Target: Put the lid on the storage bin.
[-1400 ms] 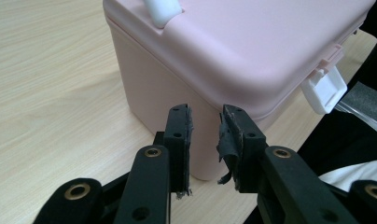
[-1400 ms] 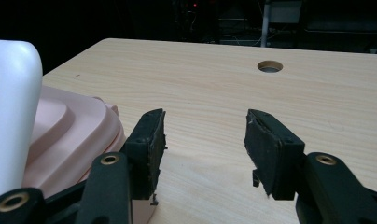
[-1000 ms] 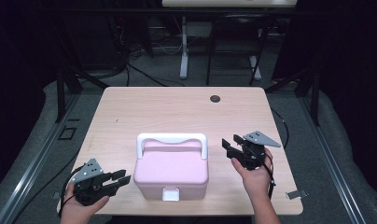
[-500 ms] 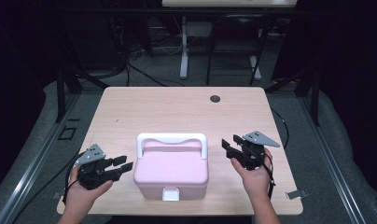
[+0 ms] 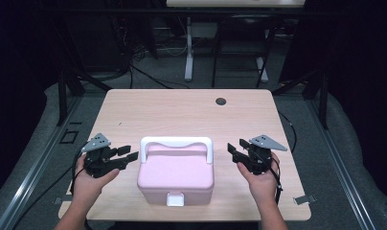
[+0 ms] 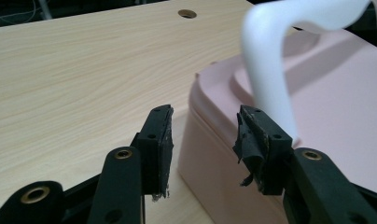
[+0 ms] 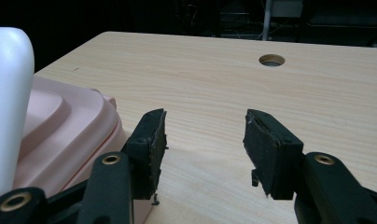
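A pink lidded box (image 5: pixel 175 174) with an upright white handle (image 5: pixel 176 143) and a white front latch (image 5: pixel 175 199) sits on the wooden table (image 5: pixel 182 112) near its front edge. My left gripper (image 5: pixel 128 155) hovers just left of the box, its jaws pointing at the box's left side; they have just been opening and nothing is between them. In the left gripper view the box's corner (image 6: pixel 210 135) lies beyond the open gripper (image 6: pixel 203 133). My right gripper (image 5: pixel 233 149) stands open right of the box, apart from it. The right gripper view shows the box (image 7: pixel 70 126) at the left of the empty gripper (image 7: pixel 203 135).
A round cable hole (image 5: pixel 221 101) is at the table's back right. A metal clip (image 5: pixel 302 200) sticks out at the front right edge. Dark floor, cables and stands surround the table. Bare wood lies behind the box.
My left gripper has moved up the table and toward the box's left side, and its jaws have spread wider. The right gripper and the box have stayed put.
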